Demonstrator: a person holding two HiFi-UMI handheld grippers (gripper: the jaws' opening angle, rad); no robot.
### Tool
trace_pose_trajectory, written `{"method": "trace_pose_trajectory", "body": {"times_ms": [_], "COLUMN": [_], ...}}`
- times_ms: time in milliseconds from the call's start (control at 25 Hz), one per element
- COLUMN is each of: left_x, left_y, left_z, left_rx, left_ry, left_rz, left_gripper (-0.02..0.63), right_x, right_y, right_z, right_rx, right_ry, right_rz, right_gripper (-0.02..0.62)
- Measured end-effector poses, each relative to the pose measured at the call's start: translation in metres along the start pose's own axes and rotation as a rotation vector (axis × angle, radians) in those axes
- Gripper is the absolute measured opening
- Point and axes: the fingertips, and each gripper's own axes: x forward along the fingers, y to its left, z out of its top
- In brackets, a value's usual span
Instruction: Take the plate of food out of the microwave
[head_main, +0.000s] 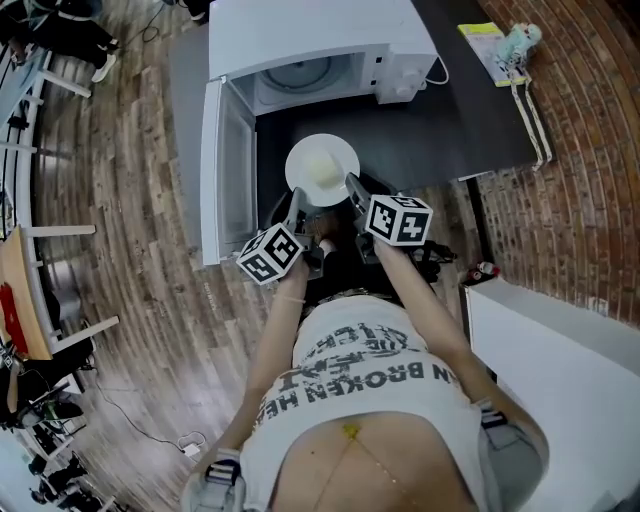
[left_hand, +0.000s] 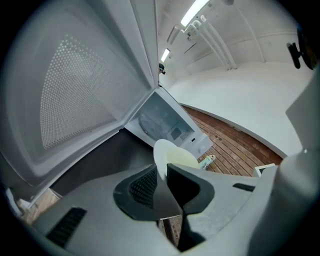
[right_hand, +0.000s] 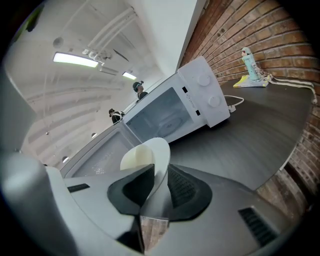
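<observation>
While the left tool and right tool each pinch the plate by its rim, it looks stiff, slick, breakable; opposite rim holds suit it; keep it level.

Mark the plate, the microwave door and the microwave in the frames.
plate (head_main: 296, 172): head view, bare left rim.
microwave door (head_main: 228, 170): head view, inner face of the open door.
microwave (head_main: 315, 30): head view, top of the white housing.
</observation>
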Motion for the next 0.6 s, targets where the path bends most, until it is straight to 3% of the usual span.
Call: {"method": "trace_pose_trajectory", "body": {"times_ms": [600], "left_x": [0.002], "left_y": [-0.023], "left_z": [-0.015], "left_rx": [0.000], "left_ry": [-0.027], "left_rz": [0.025], "left_gripper": [0.064], "right_x": [-0.018], "right_y": [-0.016], "right_z": [0.008], "right_rx": [0.006], "right_ry": [0.017], "right_rz": [0.039], "right_gripper": [0.077]}}
